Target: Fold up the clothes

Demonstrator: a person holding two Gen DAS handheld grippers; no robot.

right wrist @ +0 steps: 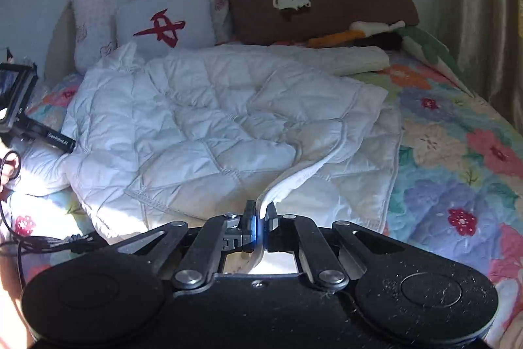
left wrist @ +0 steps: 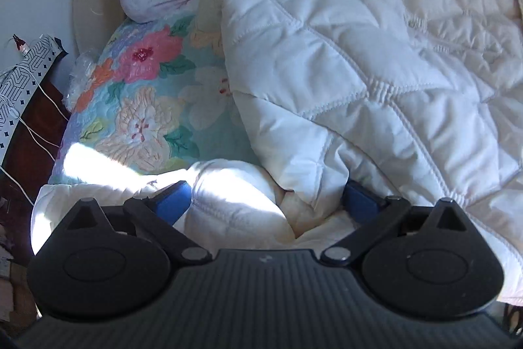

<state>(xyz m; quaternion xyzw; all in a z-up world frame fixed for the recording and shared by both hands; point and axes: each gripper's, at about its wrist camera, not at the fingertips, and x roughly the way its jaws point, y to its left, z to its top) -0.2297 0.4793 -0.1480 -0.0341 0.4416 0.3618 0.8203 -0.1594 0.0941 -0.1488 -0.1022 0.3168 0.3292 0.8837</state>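
Two grippers, right [right wrist: 260,215] pinching one white quilted garment [right wrist: 209,126], left [left wrist: 266,201] spread.

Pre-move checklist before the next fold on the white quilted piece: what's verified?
1. right gripper pinching the white quilted garment edge: ok, fingers shut on the hem.
2. left gripper gripping: not ok, fingers wide open, fabric bunched between them, unpinched.
3. Garment flat: not ok, rumpled with folded-over layers.
4. Fold path clear: not ok, red-symbol pillow touches the far end.
5. floral bedspread free to the right: ok.
6. Cable by the left edge snag-free: cannot tell.
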